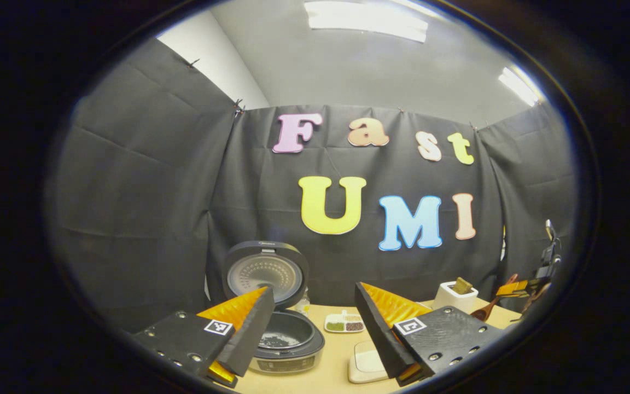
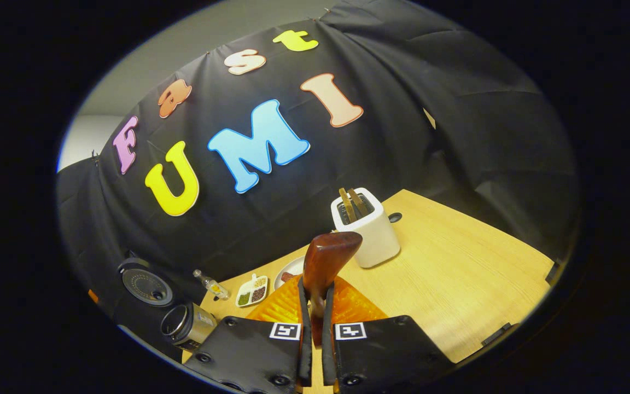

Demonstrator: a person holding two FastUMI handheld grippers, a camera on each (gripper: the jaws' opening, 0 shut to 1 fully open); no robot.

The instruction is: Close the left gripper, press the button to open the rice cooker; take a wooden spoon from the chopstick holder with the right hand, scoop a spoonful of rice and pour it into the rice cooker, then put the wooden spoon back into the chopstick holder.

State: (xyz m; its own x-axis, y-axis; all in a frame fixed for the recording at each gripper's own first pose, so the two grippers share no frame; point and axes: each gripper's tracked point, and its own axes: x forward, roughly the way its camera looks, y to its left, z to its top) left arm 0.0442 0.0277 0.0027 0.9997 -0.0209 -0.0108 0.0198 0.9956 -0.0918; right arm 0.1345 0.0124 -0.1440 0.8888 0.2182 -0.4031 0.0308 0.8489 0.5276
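Note:
The rice cooker (image 1: 287, 342) stands open, its lid (image 1: 266, 272) raised and its dark inner pot showing. My left gripper (image 1: 312, 334) is open, with its fingers on either side of the cooker's right edge and touching nothing. My right gripper (image 2: 316, 298) is shut on a brown wooden spoon (image 2: 328, 254), whose broad end rises past the fingertips. Behind the spoon is the white chopstick holder (image 2: 367, 230) with wooden utensils in it. In the left gripper view, the right gripper (image 1: 525, 287) holds the spoon (image 1: 487, 311) next to the holder (image 1: 455, 295). The cooker (image 2: 184, 325) lies low at the left.
A small divided dish (image 1: 344, 324) of grains sits between the cooker and the holder, also seen as the dish (image 2: 252, 290). A small bottle (image 2: 211, 284) and a plate (image 2: 293, 268) stand nearby. A flat white slab (image 1: 367, 364) lies near my left gripper. Bare wooden table (image 2: 457, 273) extends right of the holder.

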